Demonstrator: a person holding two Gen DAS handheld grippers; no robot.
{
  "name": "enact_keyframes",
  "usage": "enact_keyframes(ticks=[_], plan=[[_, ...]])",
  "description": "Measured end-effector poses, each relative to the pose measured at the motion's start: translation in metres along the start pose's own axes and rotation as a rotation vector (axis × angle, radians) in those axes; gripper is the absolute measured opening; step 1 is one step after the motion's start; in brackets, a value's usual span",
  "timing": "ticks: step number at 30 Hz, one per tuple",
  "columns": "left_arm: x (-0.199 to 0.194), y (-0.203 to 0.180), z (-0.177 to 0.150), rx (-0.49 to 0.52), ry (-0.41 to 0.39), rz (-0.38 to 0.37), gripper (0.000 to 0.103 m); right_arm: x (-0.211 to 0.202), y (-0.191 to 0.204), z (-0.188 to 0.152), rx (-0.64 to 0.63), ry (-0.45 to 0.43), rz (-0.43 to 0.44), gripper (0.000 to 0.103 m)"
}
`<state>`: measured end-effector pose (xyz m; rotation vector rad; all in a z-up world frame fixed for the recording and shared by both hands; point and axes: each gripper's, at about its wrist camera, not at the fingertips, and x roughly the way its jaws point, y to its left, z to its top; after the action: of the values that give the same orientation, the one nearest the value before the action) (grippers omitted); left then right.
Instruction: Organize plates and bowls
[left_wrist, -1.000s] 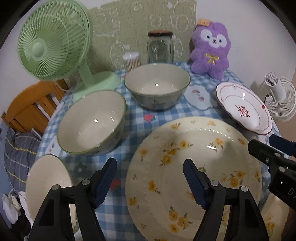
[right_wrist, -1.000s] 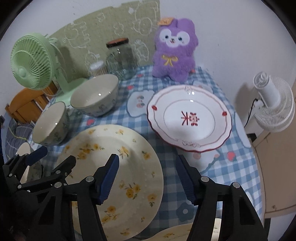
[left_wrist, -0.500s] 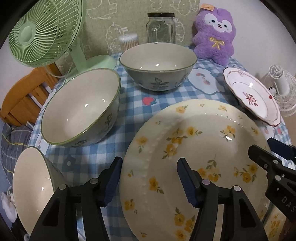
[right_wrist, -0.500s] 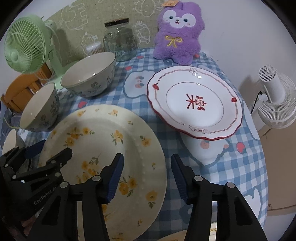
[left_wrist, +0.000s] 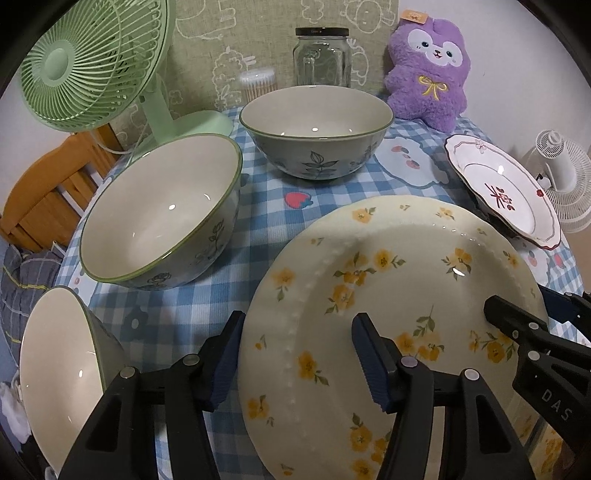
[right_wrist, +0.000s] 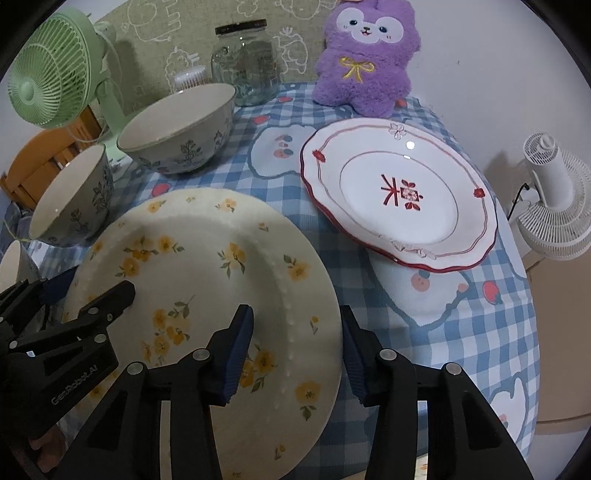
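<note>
You're working both grippers on the big cream plate with yellow flowers right now: your left gripper is sitting with its jaws spread, one blue pad just off the plate's left rim and the other over the plate's face, so it's straddling that edge without pinching it as far as I can tell. Your right gripper is doing the mirror thing on the opposite rim, jaws also spread, one pad over the plate and one outside it above the blue and white checked tablecloth. The plate is looking tilted rather than flat, though I can't tell whether it's touching the cloth underneath. Down at your near left, a small cream bowl with a green rim is leaning at the table's edge. Just past it, a mid-sized cream bowl with a green rim and leaf print is standing on the cloth, and further back a wider bowl of the same style is sitting near the centre. Off to the right, a white scalloped plate with a red rim and red character is resting beyond the flowered one. At the far end you're looking at a green desk fan, a clear glass jar with a black lid and a purple plush bunny.
</note>
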<state>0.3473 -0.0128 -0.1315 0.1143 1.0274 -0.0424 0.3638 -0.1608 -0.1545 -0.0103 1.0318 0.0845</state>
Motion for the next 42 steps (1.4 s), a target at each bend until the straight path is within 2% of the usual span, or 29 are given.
enact_keyframes(ticks=[13, 15, 29, 42], plan=[[-0.004, -0.001, -0.006, 0.003, 0.005, 0.006, 0.061, -0.004, 0.001, -0.008, 0.02, 0.022, 0.002, 0.049], [-0.005, -0.002, -0.008, 0.011, 0.0, 0.015, 0.061, -0.004, 0.003, -0.009, 0.008, 0.039, 0.002, 0.053], [-0.008, -0.005, -0.012, 0.018, -0.002, 0.036, 0.06, -0.006, 0.006, -0.012, 0.032, 0.018, -0.031, 0.052], [-0.015, -0.007, -0.014, 0.007, 0.014, 0.016, 0.059, -0.015, 0.002, -0.011, 0.028, 0.006, -0.048, 0.051]])
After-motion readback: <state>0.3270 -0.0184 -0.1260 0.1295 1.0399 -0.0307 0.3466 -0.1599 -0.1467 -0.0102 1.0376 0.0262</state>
